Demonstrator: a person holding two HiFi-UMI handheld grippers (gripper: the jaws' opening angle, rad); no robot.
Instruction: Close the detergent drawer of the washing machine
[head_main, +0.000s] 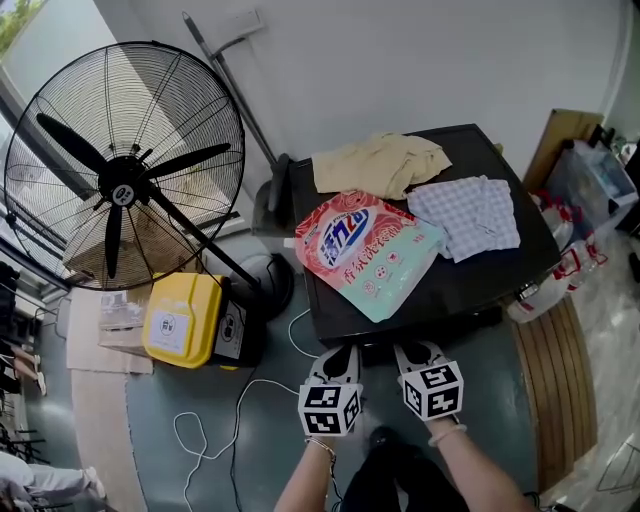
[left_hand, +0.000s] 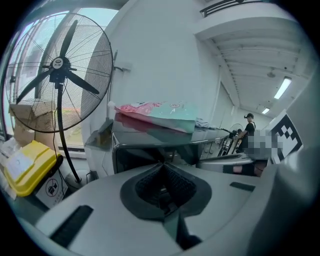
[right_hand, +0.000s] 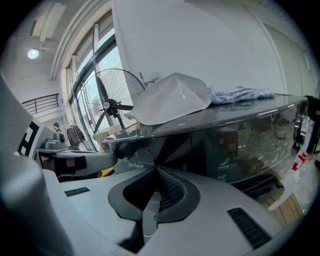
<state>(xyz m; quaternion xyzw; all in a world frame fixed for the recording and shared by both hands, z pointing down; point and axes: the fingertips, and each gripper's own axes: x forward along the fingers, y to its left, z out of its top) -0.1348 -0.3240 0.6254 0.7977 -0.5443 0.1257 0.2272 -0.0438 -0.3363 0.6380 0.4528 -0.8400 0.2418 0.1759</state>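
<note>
1. Here, seen from above, a black-topped washing machine (head_main: 470, 290) stands ahead. A pink-and-teal detergent bag (head_main: 365, 250) and loose clothes (head_main: 380, 162) lie on its lid, and a large fan (head_main: 120, 170) stands to the far left.
2. The left hand-held gripper (head_main: 340, 358) and right hand-held gripper (head_main: 418, 355) hover side by side at the machine's near edge — each with jaws pressed together, holding nothing.
3. The detergent drawer belongs on the front panel, under the lid's near edge; no view shows how far out it stands.
4. The step in hand looks like the approach. The next move likely calls for closed jaw tips set flat on the drawer's face — then a straight push toward the far side.
</note>
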